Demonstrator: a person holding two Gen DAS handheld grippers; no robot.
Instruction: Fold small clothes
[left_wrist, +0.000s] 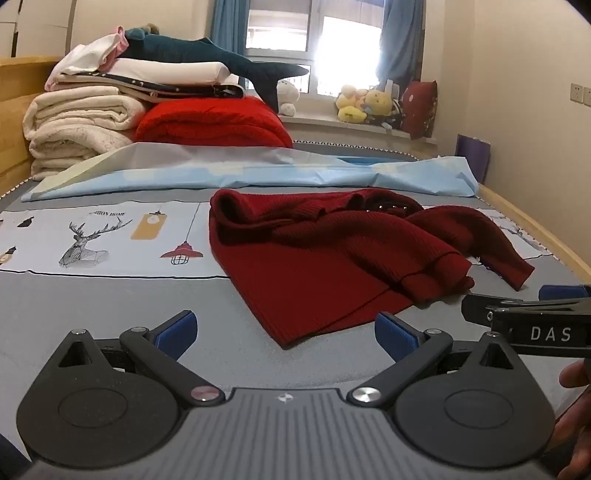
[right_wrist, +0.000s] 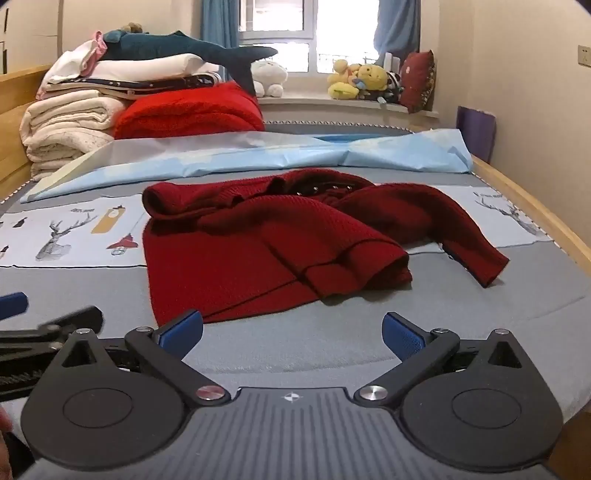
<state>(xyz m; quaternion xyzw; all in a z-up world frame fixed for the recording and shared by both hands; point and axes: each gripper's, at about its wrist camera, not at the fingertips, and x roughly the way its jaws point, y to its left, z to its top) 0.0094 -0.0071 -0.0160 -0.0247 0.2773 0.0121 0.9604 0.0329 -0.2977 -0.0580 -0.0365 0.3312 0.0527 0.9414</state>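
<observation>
A dark red knit sweater (left_wrist: 325, 258) lies crumpled on the grey bed sheet (left_wrist: 110, 306), its body partly flat and its sleeves bunched to the right. It also shows in the right wrist view (right_wrist: 258, 251). My left gripper (left_wrist: 284, 332) is open and empty, just short of the sweater's near hem corner. My right gripper (right_wrist: 291, 332) is open and empty, a little before the sweater's near edge. The right gripper shows at the right edge of the left wrist view (left_wrist: 535, 317).
A light blue sheet (left_wrist: 258, 173) lies across the bed behind the sweater. Folded white blankets (left_wrist: 77, 125), a red blanket (left_wrist: 214, 122) and a plush shark (left_wrist: 207, 55) are stacked at the far left. Plush toys (left_wrist: 365, 103) sit on the windowsill. A wooden bed rail (right_wrist: 535, 210) runs along the right.
</observation>
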